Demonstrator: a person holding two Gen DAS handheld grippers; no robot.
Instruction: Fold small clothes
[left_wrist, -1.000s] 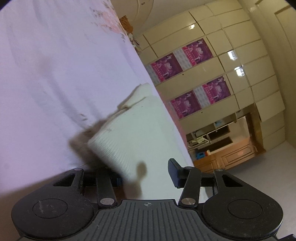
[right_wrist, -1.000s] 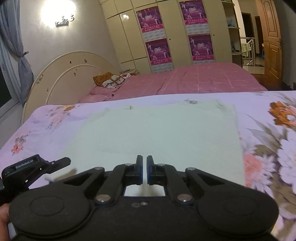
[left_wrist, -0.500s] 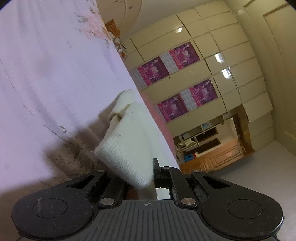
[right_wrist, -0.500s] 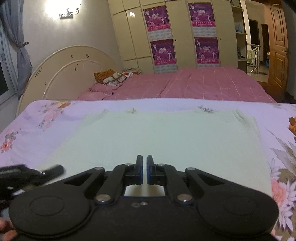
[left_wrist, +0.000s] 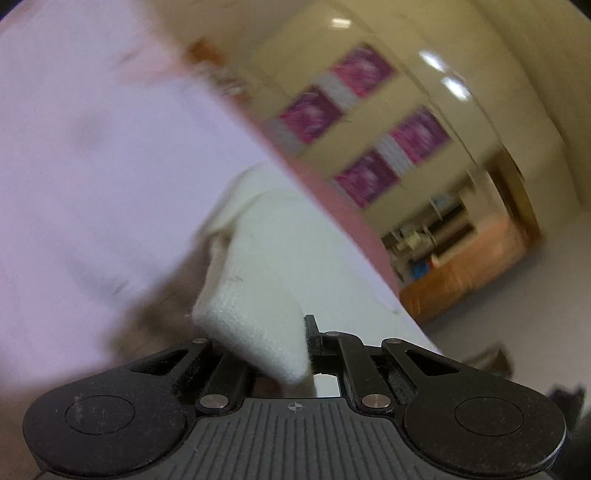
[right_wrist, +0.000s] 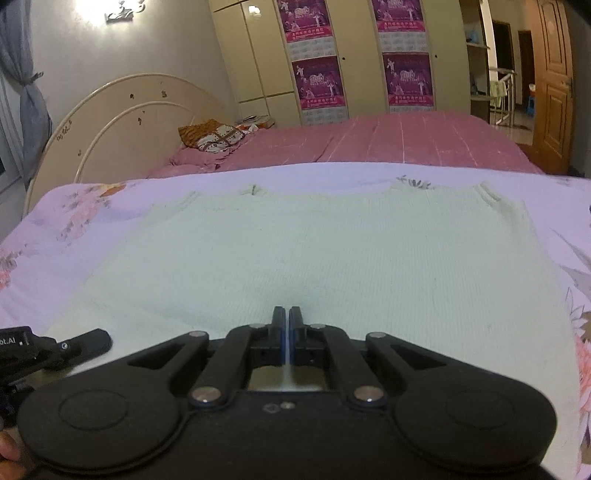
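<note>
The left gripper (left_wrist: 291, 347) is clamped on the sweater (left_wrist: 266, 295) corner, tilted. The right gripper (right_wrist: 287, 321) has its jaws pressed together low over the sweater's near edge

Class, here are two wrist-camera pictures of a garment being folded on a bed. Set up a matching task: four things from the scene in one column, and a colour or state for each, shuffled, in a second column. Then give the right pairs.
Column one
1. left gripper
2. right gripper
3. knit top
4. far bed cover

Column two
A. pink, with a thin grid of lines
B. shut on a corner of the pale fabric
C. spread flat on the floral sheet
D. shut, with a thin edge of the cloth between its pads

Pairs: 1-B, 2-D, 3-C, 4-A
</note>
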